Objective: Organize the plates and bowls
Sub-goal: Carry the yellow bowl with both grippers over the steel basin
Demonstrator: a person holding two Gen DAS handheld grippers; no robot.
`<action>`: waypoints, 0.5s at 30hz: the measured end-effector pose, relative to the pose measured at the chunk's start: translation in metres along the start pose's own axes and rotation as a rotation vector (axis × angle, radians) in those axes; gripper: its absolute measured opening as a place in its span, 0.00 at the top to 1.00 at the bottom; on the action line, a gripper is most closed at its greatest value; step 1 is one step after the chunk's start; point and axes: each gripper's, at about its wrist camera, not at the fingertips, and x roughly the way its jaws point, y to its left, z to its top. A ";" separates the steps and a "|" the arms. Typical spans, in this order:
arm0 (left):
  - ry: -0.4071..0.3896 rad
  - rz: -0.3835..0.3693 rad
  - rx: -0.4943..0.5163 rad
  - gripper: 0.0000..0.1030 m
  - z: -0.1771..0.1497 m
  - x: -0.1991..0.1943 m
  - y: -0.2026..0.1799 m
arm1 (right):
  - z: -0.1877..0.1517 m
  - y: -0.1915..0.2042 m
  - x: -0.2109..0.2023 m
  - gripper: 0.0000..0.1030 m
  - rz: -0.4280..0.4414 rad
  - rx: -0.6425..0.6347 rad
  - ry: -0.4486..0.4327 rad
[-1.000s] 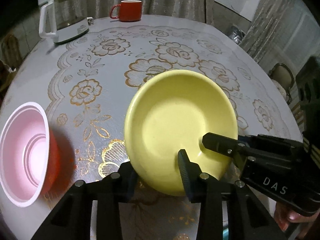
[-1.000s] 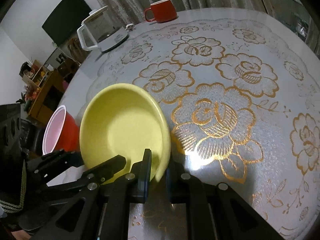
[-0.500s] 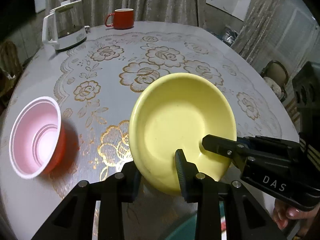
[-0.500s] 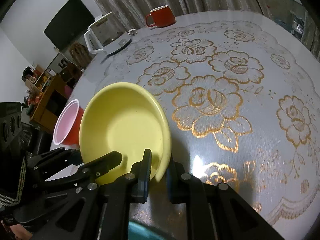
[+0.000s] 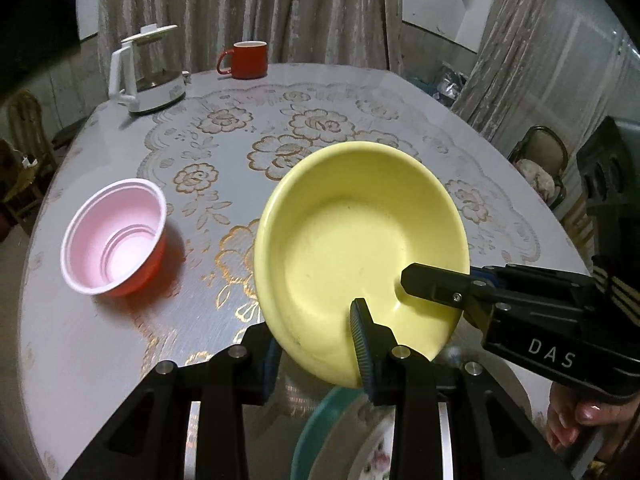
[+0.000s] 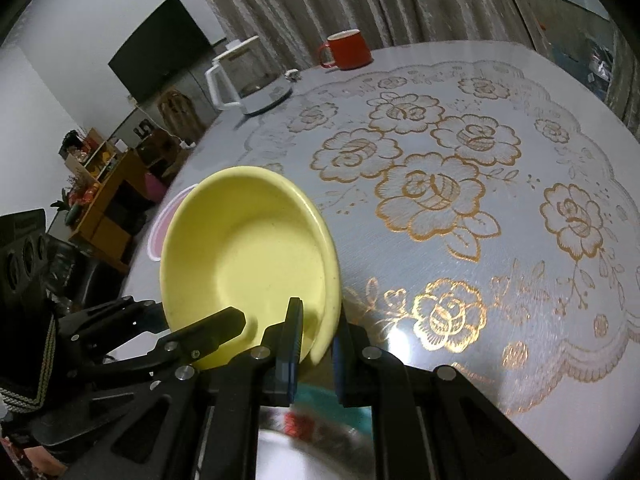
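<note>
Right now I have both sets of tongs clenched on the same yellow bowl (image 5: 356,248); the left gripper (image 5: 316,344) pinches its near rim at the lower middle of the left wrist frame, one blue-padded finger inside the wall and one outside; the right gripper (image 6: 316,344) bites the rim's right-hand edge at the lower centre of its own frame. In the left view I see the right gripper's finger reaching in from the right edge of the frame over the bowl's floor.

The bowl hangs off the table (image 5: 120,340) — tilted, mouth turned toward the cameras, its far lip high. The relation I am watching is below the tongs: a teal-rimmed plate (image 5: 320,420) with a flowered white centre shows at the bottom of the left frame, directly under the bowl's near edge; I judge that is where the bowl goes, so the move is down, with neither hand nearer than the other. In the right view that spot is blurred; I cannot tell the plate's outline there.

At the left of the left frame a red bowl (image 5: 116,236) with a pale pink inside stands well apart; a white kettle (image 5: 148,72) and red mug (image 5: 244,60) sit at the upper left.

Writing: only "DAS" in white on the right gripper's body, lower right of the left frame.
</note>
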 end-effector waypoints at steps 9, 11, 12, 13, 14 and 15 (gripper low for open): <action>-0.043 -0.013 -0.013 0.68 -0.019 -0.037 0.004 | -0.017 0.026 -0.024 0.88 0.028 -0.026 -0.036; -0.050 -0.013 -0.018 0.68 -0.025 -0.044 0.005 | -0.021 0.031 -0.028 0.88 0.037 -0.029 -0.044; -0.053 -0.012 -0.018 0.68 -0.028 -0.047 0.005 | -0.023 0.034 -0.030 0.88 0.041 -0.031 -0.047; -0.056 -0.009 -0.018 0.68 -0.031 -0.050 0.007 | -0.025 0.037 -0.031 0.88 0.045 -0.033 -0.050; -0.061 -0.007 -0.020 0.67 -0.034 -0.054 0.008 | -0.028 0.040 -0.033 0.88 0.050 -0.034 -0.052; -0.065 -0.006 -0.024 0.66 -0.038 -0.057 0.009 | -0.030 0.044 -0.034 0.88 0.057 -0.037 -0.053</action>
